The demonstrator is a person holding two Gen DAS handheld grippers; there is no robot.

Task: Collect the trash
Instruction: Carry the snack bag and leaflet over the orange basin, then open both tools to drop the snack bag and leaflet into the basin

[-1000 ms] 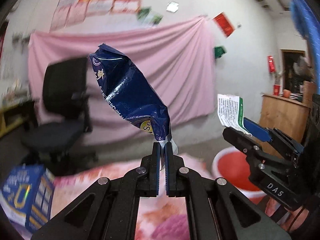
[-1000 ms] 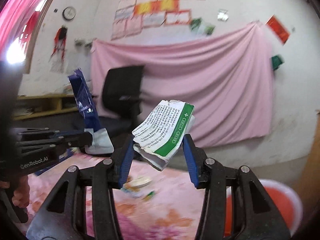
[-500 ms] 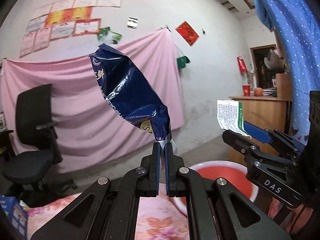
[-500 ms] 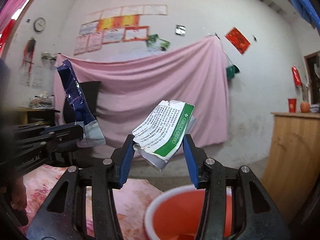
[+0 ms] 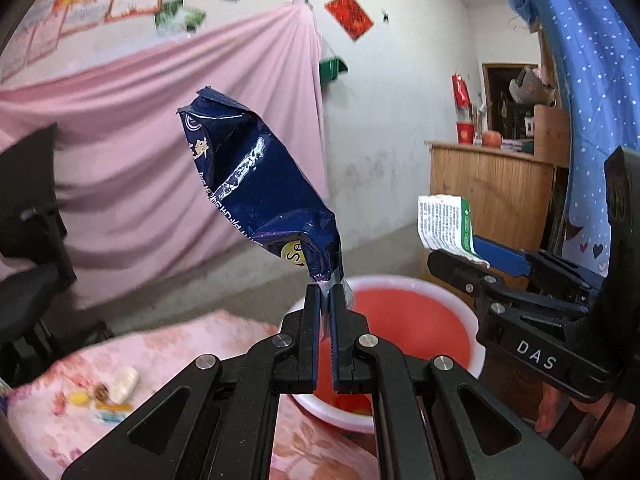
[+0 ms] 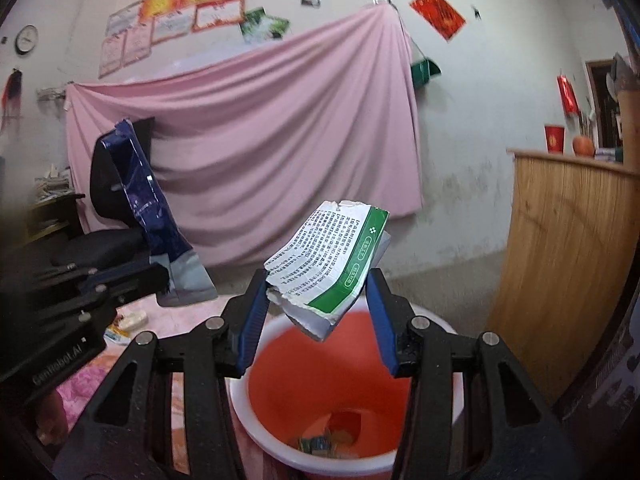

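My left gripper [image 5: 329,296] is shut on the bottom seal of a crumpled dark blue snack bag [image 5: 256,184], which stands up above the jaws; the bag also shows in the right wrist view [image 6: 140,192]. My right gripper [image 6: 316,292] is shut on a torn white and green paper carton [image 6: 332,264], seen too in the left wrist view [image 5: 444,220]. Both hover over a red bucket with a white rim [image 6: 444,328], also in the left wrist view [image 5: 472,320]. Some small trash [image 6: 320,444] lies at its bottom.
A table with a pink flowered cloth [image 5: 160,344] lies left of the bucket, with small wrappers [image 5: 112,392] on it. A wooden cabinet [image 6: 568,280] stands to the right. A black office chair [image 5: 28,232] and a pink wall drape [image 6: 256,140] are behind.
Both grippers have swung right and tilted down with their trash still held. The red bucket has come from the edge of view to sit under and ahead of them.
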